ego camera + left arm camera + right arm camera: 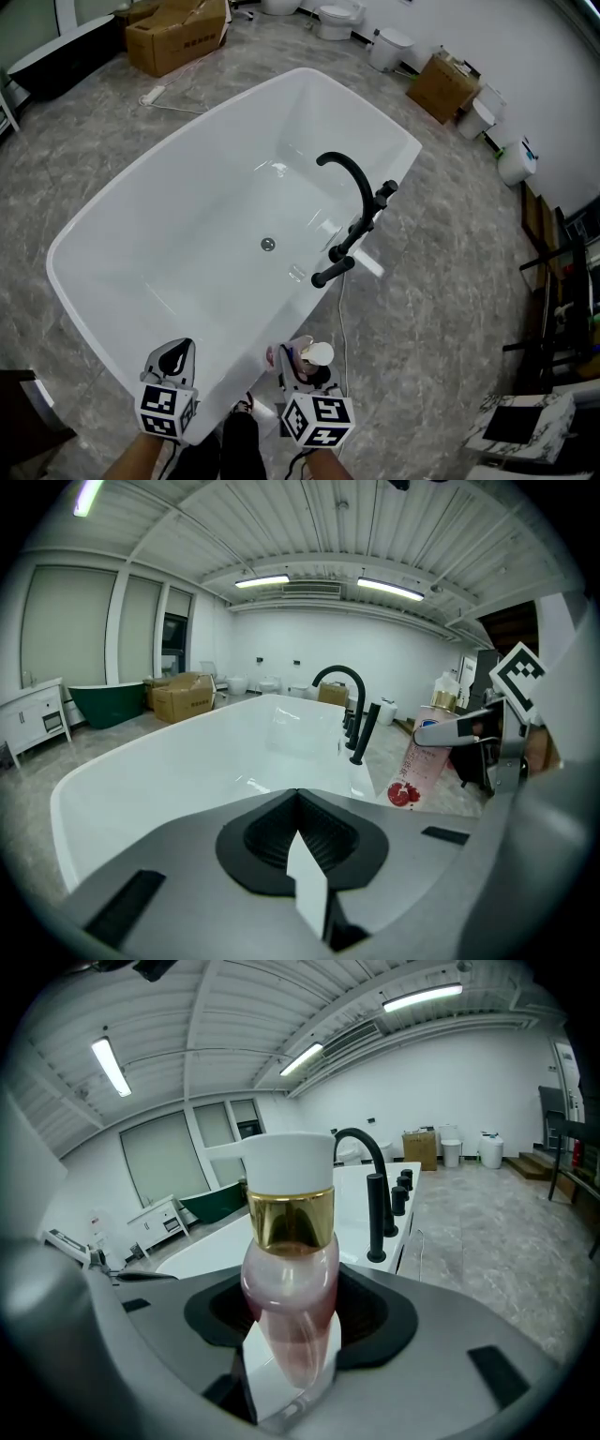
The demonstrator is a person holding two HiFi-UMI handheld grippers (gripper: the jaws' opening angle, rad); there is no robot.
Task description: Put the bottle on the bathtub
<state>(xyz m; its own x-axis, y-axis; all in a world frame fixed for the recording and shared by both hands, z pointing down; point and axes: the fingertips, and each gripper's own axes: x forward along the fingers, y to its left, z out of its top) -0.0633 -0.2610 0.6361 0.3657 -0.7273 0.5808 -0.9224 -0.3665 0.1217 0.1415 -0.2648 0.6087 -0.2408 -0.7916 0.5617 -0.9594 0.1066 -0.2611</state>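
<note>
At near right rim of bathtub (187, 234) | right gripper (305, 366) jaws hold bottle (289, 1288) | left gripper (173, 361) jaws closed, empty | best set it upright on flat rim

A: Tub colour?
B: Bathtub (141, 253) is plain glossy white, in & out. Faucet (354, 192) matt black, no pattern.
A: Bottle?
B: Bottle (289, 1269) is see-through pink w/ a gold band at the neck & a white cap. There's a red fruit pic low on the label side.
A: Floor?
B: Floor (450, 309) is grey, marbled w/ paler veins. Cardboard boxes (173, 33) are brown.
A: Grippers?
B: Left gripper (176, 351) & right gripper (300, 361) both have grey shells w/ black insets. Marker cubes (167, 408) are white w/ black square patterns.
A: Anything else?
B: Dark green tub (103, 705) at the back. Toilets (335, 19) white.
</note>
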